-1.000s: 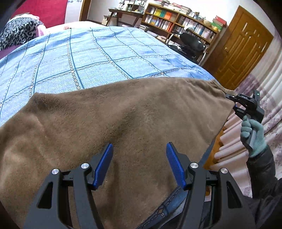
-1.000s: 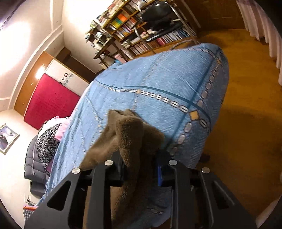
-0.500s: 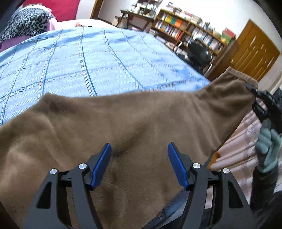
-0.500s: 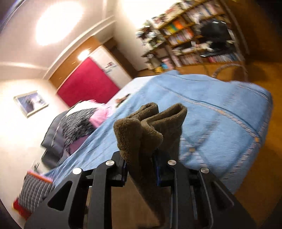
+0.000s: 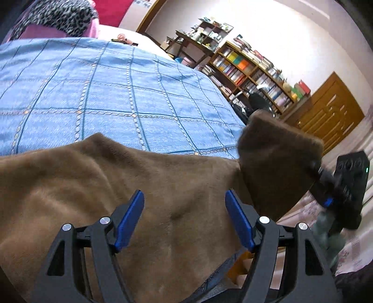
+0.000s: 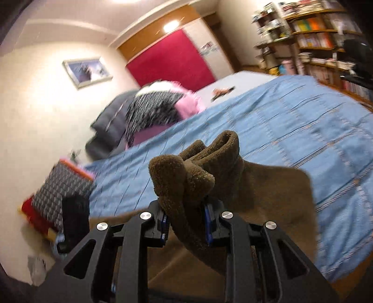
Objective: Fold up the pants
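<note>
Brown fleece pants lie spread over the near part of a bed with a blue checked cover. My left gripper hovers just above the cloth, its blue-padded jaws opening with nothing pinched between them. In the right wrist view my right gripper is shut on the bunched end of the pants and holds it lifted above the bed. The left wrist view shows that same raised end at the right, folded up and over, with the right gripper clamped on it.
A pile of leopard-print and pink bedding sits at the head of the bed. Bookshelves, a black office chair and a wooden door stand beyond the far side. A patterned box stands beside the bed.
The right gripper swung up and toward the left gripper, carrying the pants' end off the bed edge and over the flat part. The left gripper's jaws spread wider and it rose a little.
</note>
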The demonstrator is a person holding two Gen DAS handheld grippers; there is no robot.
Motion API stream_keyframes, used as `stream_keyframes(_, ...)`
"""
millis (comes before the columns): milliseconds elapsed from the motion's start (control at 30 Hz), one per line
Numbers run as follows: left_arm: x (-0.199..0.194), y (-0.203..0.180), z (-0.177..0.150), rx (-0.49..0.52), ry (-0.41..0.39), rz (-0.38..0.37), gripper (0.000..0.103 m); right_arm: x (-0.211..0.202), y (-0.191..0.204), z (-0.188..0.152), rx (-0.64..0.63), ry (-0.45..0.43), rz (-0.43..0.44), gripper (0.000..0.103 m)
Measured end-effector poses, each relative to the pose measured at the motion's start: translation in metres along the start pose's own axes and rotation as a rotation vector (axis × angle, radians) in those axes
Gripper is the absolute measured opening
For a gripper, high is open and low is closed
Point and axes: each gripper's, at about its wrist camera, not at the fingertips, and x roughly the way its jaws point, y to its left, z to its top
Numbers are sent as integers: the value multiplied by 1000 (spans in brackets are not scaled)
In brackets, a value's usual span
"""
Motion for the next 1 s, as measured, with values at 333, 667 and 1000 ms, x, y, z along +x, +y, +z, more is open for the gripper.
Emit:
stream_keyframes(333,-14,24,-7,-59,-7,-52,72,63,50,-60,-233,181,-61,24)
stream_keyframes(667,-1,21,-15,-72,43,-105,72,85,34,-89,-163,354,64,55)
stream_keyframes(1000,14,14,-18,-80,95,-124,72,65,27,-88,-136,326,103,59)
